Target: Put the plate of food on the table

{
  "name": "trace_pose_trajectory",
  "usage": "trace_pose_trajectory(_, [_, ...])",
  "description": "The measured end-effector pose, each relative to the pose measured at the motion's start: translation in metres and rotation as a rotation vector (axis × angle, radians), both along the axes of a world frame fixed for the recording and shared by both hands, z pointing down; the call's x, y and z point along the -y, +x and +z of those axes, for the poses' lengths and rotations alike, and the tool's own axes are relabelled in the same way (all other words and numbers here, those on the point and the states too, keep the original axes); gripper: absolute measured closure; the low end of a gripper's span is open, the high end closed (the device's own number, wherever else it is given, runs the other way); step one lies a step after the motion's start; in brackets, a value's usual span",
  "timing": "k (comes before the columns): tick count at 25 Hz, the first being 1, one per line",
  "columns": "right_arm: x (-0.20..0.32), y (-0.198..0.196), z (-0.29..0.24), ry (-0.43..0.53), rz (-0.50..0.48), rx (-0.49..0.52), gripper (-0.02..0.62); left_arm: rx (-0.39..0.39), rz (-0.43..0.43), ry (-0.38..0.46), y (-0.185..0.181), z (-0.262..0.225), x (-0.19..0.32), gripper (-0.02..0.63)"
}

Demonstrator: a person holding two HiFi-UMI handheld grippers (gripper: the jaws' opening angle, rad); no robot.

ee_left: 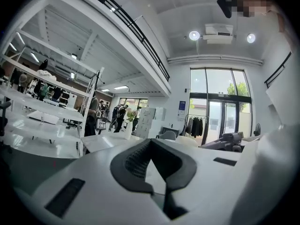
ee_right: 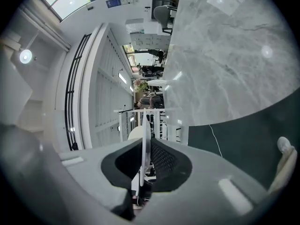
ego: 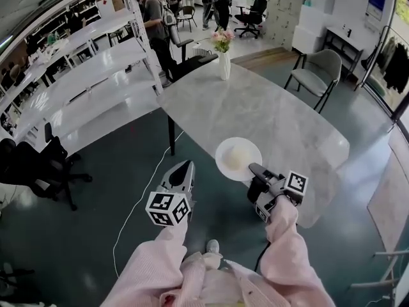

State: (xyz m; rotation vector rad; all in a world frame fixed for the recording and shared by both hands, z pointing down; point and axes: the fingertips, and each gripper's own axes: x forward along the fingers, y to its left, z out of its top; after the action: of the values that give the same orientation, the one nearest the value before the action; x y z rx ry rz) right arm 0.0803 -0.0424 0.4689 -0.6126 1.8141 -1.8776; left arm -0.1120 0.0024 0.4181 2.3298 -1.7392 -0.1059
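Marble-patterned grey stone tops the long bench (ego: 281, 110), which runs away from the person at a slant and has rounded corners. Near its far end stands a white vase of pink flowers (ego: 224, 57). The rest of the top is bare.

The white plate (ego: 238, 158), carrying a pale mound of food (ego: 235, 155), lies over the bench's near edge. Whether it rests on the stone or hangs just above it cannot be told. The right tool (ego: 255, 170) is clamped on the plate's near rim. In the right gripper view that rim shows edge-on as a thin white line pinched between the dark pads (ee_right: 161, 161).

The left tool (ego: 187, 165) hovers over the floor just left of the plate, apart from it. Its jaws are drawn together to a point with nothing between them.

A dark teal floor (ego: 102, 190) surrounds the bench, with a thin pale cable (ego: 136, 204) trailing across it. A grey chair (ego: 317, 70) stands at the bench's far right side. Long white shelving racks (ego: 77, 85) fill the left of the room, and a black office chair (ego: 43, 165) sits in front of them. Several people (ego: 152, 21) stand in the background beyond the vase.
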Motion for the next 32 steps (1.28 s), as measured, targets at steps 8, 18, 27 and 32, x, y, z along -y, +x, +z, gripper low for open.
trace_pose_trajectory(8, [0.058, -0.023, 0.003, -0.009, 0.019, 0.007, 0.568, -0.008, 0.021, 0.001, -0.020, 0.001, 0.058, 0.611])
trace_pose_trajectory(18, [0.102, -0.038, 0.015, -0.027, 0.024, -0.028, 0.568, -0.038, 0.023, -0.034, -0.035, 0.014, 0.105, 0.611])
trace_pose_trajectory(27, [0.178, -0.047, 0.025, -0.032, 0.020, -0.025, 0.568, -0.050, 0.015, -0.055, -0.044, 0.022, 0.181, 0.611])
trace_pose_trajectory(32, [0.229, -0.057, 0.032, -0.043, 0.014, -0.022, 0.568, -0.057, 0.011, -0.073, -0.053, 0.026, 0.235, 0.611])
